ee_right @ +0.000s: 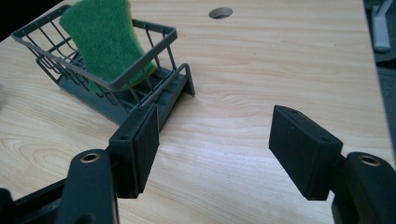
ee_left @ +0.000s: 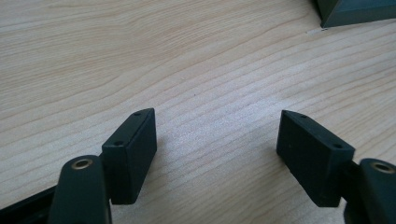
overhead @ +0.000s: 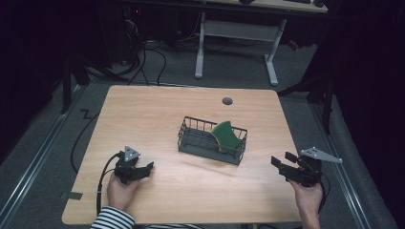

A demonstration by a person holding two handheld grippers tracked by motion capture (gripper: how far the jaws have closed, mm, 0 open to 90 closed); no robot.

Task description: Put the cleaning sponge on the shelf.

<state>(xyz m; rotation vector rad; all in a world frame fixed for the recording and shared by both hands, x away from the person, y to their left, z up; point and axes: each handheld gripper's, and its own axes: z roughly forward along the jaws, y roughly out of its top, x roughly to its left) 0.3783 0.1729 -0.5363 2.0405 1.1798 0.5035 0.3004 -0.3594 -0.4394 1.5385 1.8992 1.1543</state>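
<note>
In the high view, the wire rack is sitting near the middle of the counter, well apart from every edge, with the green sponge leaning upright inside its right end. Bare wood is lying open all round the rack. The left tongs are resting low near the front left corner, spread with nothing between them, the hand gripping from behind. The right tongs are hovering by the right edge near the front, pointing left towards the rack, spread and empty.

In the left gripper view, the left tongs are gaping over bare wood.

In the right gripper view, the right tongs are standing apart, empty, with the rack and sponge ahead at the left.
</note>
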